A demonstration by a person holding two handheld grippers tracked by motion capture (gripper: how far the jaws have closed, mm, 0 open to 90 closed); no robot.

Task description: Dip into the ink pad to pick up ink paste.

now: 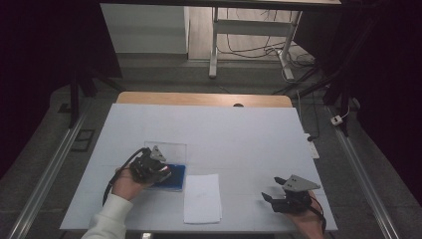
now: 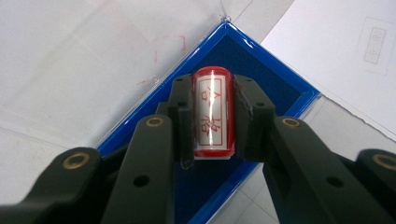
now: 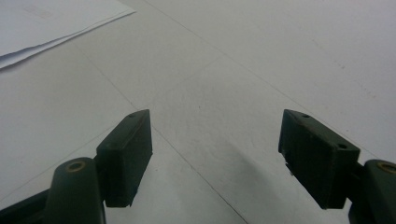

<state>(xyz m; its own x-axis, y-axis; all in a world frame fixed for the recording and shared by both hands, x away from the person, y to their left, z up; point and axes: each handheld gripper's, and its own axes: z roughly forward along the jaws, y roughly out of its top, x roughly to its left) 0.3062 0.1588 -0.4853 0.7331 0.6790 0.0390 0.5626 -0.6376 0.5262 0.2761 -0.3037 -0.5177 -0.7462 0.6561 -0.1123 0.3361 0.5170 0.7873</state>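
Table [image 1: 239,134]: ink pad [image 1: 175,180], paper [image 1: 202,198]

A small cylindrical stamp with a glossy red body and a white label bearing red characters [image 2: 212,113] is clamped by its sides between two black pads, seen end-on and hanging directly above the dark blue felt of an ink pad. That square ink pad in a bright blue plastic tray [image 2: 261,88] lies flat on the white table cover at the near left, its clear lid [image 1: 166,150] open behind it. Just right of the pad lies a white sheet of paper [image 1: 202,197], flat and faintly printed.
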